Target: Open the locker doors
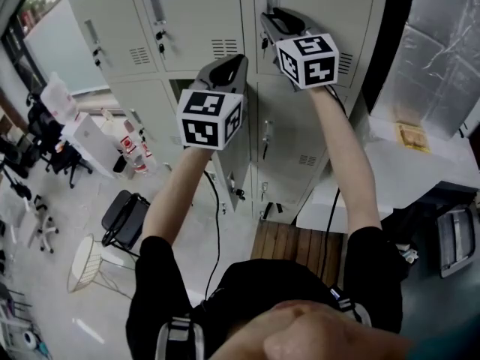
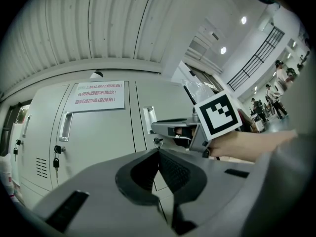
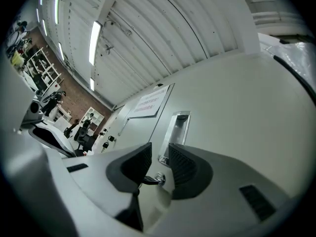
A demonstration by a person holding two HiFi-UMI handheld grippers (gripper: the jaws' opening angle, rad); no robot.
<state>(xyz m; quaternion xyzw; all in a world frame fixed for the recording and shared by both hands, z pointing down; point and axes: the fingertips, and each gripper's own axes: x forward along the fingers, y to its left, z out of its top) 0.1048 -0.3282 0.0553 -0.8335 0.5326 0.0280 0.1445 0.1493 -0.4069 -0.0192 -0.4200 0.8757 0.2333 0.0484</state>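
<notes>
1. Up at the top row of the lockers [image 1: 195, 28], the right gripper [image 3: 159, 149] is close to the right-hand locker door [image 3: 232, 107], which is closed. Its fingers stand a narrow gap apart with nothing clamped. The tips sit just under the recessed handle [image 3: 180, 127]. The key [image 3: 146, 180] in its lock [image 3: 159, 177] shows through the gap, lower on the door.
2. The left gripper [image 2: 158, 152] hovers beside the right one and a little lower. Its fingers are together and empty, and it points at the doors near that same handle.
3. The handle looks shallow and slick. With so narrow a spread, I'd worry that the fingers skate off its metal lip if the pull goes sideways instead of straight out.
4. I can't tell from where I stand whether the lock has been turned. Tugging a locked door would only rock the lockers or strain the handle.
5. The key juts out right beneath the fingers. A dip of the right gripper could knock it, bend it or twist it back.
6. The handle sits on the door's left edge, so I'd guess that edge swings outward, towards the left gripper. If the left gripper isn't drawn clear, the door may strike it.
</notes>
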